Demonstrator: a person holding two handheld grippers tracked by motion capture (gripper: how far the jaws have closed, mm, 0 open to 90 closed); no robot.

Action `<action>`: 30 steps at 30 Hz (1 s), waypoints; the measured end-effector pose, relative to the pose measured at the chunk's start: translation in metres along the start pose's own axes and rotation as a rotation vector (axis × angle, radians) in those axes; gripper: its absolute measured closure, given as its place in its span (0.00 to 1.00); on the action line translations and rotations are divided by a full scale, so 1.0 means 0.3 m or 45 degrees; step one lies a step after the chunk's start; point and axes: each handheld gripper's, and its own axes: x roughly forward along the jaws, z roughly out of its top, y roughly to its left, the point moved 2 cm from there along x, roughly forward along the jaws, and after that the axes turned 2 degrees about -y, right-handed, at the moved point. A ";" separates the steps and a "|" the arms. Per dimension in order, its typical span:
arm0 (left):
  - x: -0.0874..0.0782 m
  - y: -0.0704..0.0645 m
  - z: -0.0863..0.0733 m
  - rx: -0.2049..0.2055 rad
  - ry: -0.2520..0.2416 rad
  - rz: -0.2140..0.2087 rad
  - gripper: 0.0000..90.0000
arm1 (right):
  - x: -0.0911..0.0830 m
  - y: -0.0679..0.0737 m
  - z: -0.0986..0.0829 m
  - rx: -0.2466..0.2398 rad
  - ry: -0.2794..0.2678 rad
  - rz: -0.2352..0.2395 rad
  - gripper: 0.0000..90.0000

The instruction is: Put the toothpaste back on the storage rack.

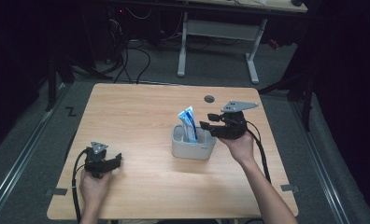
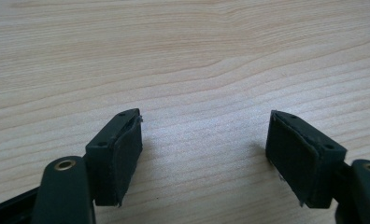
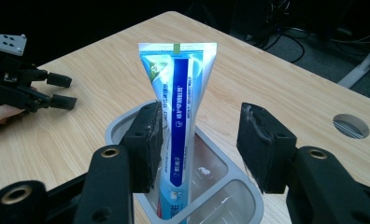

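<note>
A blue and white toothpaste tube (image 1: 188, 122) (image 3: 181, 116) stands upright in a grey divided holder (image 1: 192, 145) (image 3: 220, 196) at the table's middle. My right gripper (image 1: 206, 126) (image 3: 199, 140) is open just right of the holder, its jaws apart on either side of the tube, which leans against the left pad (image 3: 148, 140). My left gripper (image 1: 117, 159) (image 2: 204, 154) rests open near the table's front left, with bare wood between its pads. It also appears far off in the right gripper view (image 3: 61, 91).
The wooden table (image 1: 141, 116) has a round cable hole (image 1: 209, 99) near its far edge. Beyond it stand a white desk frame (image 1: 216, 37) and floor cables (image 1: 136, 60). Dark curtains flank both sides.
</note>
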 end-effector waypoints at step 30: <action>0.000 -0.001 0.000 0.000 -0.002 0.003 0.31 | -0.140 -0.054 -0.056 0.058 -0.098 -0.082 0.55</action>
